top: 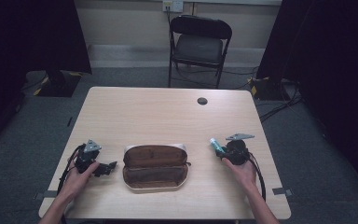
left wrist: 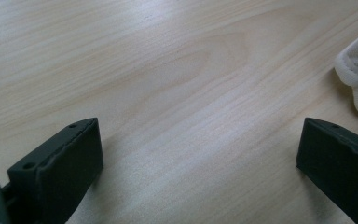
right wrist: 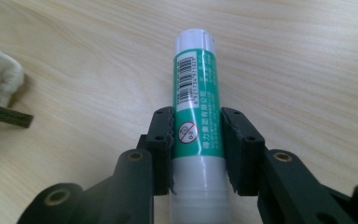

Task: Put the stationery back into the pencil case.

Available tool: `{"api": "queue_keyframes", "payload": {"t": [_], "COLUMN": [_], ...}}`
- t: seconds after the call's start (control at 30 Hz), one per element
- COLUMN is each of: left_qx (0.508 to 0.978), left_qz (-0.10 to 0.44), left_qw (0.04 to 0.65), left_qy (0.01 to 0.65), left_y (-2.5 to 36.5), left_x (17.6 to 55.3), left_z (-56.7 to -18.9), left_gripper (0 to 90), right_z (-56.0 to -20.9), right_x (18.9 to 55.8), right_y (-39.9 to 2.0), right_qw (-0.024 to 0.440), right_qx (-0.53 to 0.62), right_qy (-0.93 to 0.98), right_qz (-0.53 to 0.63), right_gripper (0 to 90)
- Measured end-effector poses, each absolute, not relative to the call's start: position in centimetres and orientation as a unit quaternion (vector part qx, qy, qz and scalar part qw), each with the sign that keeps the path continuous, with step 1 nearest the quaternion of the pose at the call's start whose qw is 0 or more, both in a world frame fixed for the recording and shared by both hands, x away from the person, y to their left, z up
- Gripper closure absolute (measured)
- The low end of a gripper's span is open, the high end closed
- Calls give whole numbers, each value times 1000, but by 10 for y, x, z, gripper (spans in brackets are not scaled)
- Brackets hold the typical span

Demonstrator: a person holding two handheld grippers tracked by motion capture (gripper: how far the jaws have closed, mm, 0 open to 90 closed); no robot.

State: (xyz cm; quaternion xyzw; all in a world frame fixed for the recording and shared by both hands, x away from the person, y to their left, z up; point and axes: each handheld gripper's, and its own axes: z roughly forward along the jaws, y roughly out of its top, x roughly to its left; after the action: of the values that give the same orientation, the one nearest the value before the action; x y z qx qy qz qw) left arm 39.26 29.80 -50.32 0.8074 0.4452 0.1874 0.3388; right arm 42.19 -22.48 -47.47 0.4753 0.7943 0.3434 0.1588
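The right gripper [right wrist: 196, 140] clamps a green-and-white glue stick [right wrist: 196, 93]; the left gripper [left wrist: 200, 158] gapes empty beside the open brown zip pouch [top: 154, 167] on the bench [top: 168, 116]. Stowing likely remains.

A green and white glue stick [right wrist: 198, 116] with a black barcode is seen. The open case [top: 155, 166] is coloured brown, its edge cream. The surface [top: 158, 116] is pale wood-grained.

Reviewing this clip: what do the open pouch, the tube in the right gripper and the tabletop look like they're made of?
Pouch: seemingly soft fabric, brown lining, pale padded rim; its stitched edge shows in the left gripper view.
Tube: likely smooth plastic, white, with a glossy green printed label and barcode, clamped in the right gripper.
Tabletop: pale wood-grain surface, matte; could be laminate rather than solid wood.
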Motion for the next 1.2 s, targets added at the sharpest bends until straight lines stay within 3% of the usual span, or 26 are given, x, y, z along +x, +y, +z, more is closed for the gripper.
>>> {"api": "queue_keyframes", "payload": {"t": [1.2], "left_qx": [807], "left_qz": [187], "left_qw": [338], "left_qy": [447], "left_y": [298], "left_x": [392], "left_z": [-503], "left_gripper": [0], "right_z": [-421], "right_x": [396], "right_y": [-208], "right_qw": [169], "right_qx": [403], "right_qy": [797], "right_qz": [417], "right_gripper": [661]}}
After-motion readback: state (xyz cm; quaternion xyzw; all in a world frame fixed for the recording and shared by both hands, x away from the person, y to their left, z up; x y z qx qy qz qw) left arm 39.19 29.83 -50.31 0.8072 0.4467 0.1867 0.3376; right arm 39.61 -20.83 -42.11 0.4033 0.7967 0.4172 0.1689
